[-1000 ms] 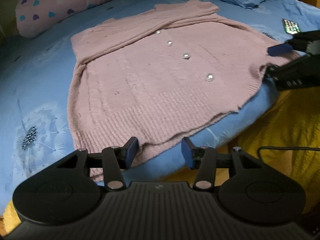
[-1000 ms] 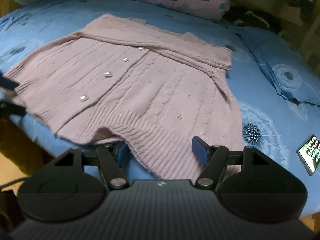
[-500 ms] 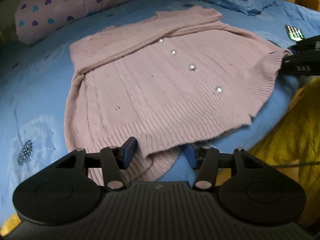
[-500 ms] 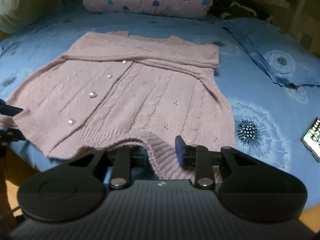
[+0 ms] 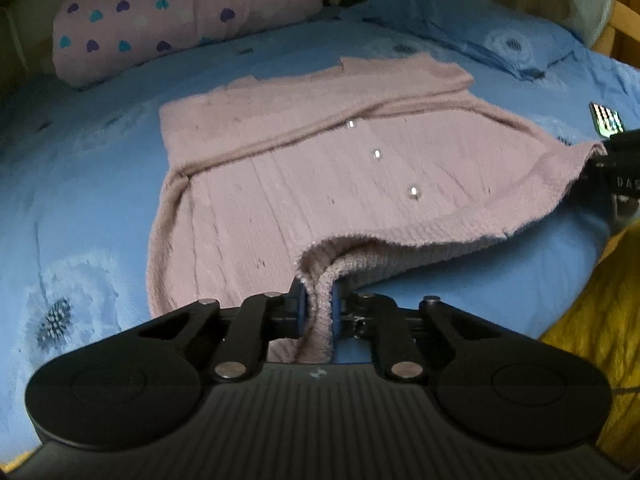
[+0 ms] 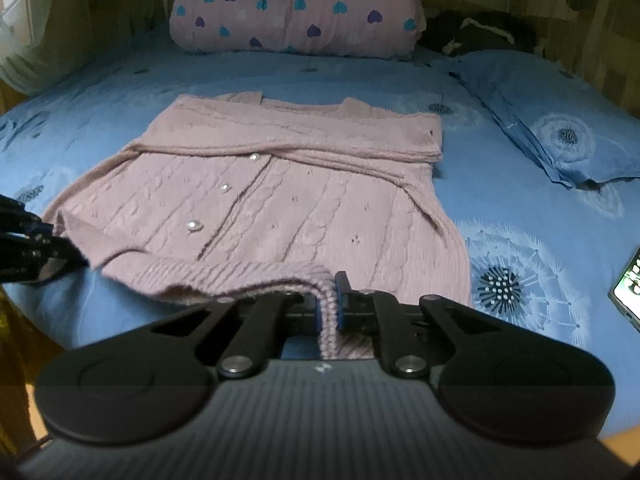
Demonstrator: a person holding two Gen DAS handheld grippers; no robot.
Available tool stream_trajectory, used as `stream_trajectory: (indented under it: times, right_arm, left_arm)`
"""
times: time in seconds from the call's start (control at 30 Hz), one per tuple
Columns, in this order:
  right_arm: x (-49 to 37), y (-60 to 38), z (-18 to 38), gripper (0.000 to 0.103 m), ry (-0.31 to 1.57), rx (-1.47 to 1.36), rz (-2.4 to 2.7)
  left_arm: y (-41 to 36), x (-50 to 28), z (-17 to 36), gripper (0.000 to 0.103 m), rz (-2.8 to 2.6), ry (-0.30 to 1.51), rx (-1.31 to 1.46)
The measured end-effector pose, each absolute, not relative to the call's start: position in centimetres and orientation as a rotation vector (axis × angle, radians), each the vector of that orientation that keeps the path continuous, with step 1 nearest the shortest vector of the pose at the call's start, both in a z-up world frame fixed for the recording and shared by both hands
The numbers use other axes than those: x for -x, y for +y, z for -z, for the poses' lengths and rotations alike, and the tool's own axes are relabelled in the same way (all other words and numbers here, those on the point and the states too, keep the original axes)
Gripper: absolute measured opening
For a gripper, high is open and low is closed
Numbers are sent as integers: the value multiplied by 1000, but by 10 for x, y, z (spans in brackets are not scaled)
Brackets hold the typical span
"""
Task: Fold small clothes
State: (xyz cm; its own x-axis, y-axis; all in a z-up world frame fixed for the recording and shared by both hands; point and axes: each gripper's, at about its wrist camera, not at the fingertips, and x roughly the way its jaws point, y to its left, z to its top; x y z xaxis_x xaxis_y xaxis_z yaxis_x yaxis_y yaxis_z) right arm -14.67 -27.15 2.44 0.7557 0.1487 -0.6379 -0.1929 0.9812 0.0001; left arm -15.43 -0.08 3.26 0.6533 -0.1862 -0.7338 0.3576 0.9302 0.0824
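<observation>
Both grippers — left gripper (image 5: pixel 319 306), right gripper (image 6: pixel 328 306) — clamp pink cardigan (image 5: pixel 320 184) hem

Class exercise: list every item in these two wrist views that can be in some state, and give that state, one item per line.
Pink cardigan: spread on the bed, buttoned, sleeves folded across the chest, hem lifted at both corners.
Left gripper: shut on the hem's left corner.
Right gripper: shut on the hem's right corner.
Phone: lying on the bedsheet, screen lit.
Heart-print pillow: resting at the head of the bed.
Blue pillow: lying flat.
</observation>
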Motion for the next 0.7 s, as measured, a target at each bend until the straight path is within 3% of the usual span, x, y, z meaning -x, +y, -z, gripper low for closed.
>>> stream_trajectory:
  times: [0.7]
  right_arm:
    - [123,-265,-68,8,542,62,-168]
  left_arm:
    - [3,125,-84,13,233,655,-142]
